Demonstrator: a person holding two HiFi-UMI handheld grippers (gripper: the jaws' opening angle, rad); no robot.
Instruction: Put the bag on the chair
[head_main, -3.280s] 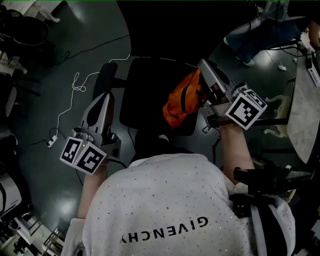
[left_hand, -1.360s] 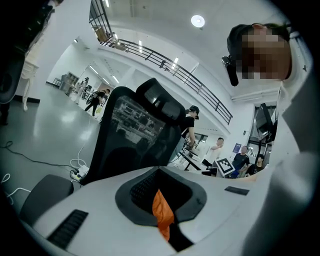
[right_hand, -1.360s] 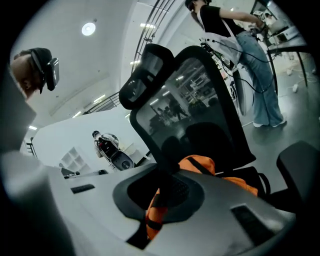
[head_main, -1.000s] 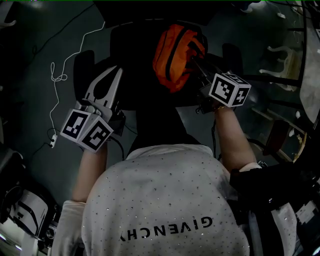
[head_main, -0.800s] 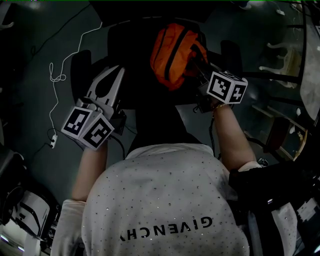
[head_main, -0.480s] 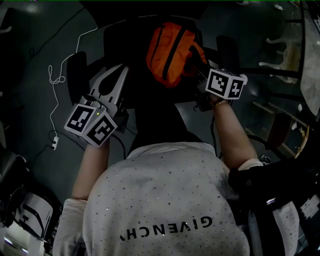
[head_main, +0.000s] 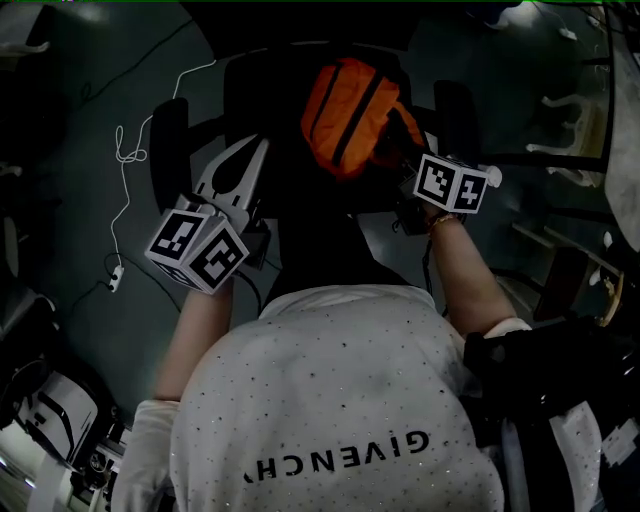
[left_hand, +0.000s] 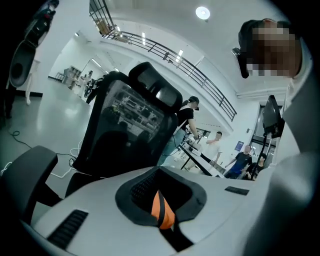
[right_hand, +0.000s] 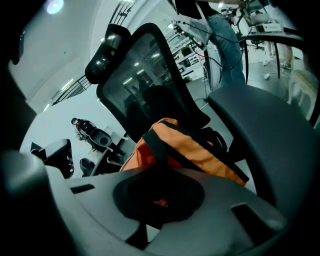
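My right gripper has its fingers pressed together on a fold of the orange bag. In the right gripper view, the orange cloth with its black straps bunches up right at their tips. From where I stand, the bag is at twelve o'clock, over the black seat of the chair and close in front of the mesh backrest. I cannot tell whether its underside touches the seat. One grey armrest lies at three o'clock of the bag.

My left gripper is at eight o'clock of the bag and clear of it. Its fingers are together and grip nothing. A strip of orange shows beyond them in the left gripper view. A white cable trails over the floor at nine o'clock.
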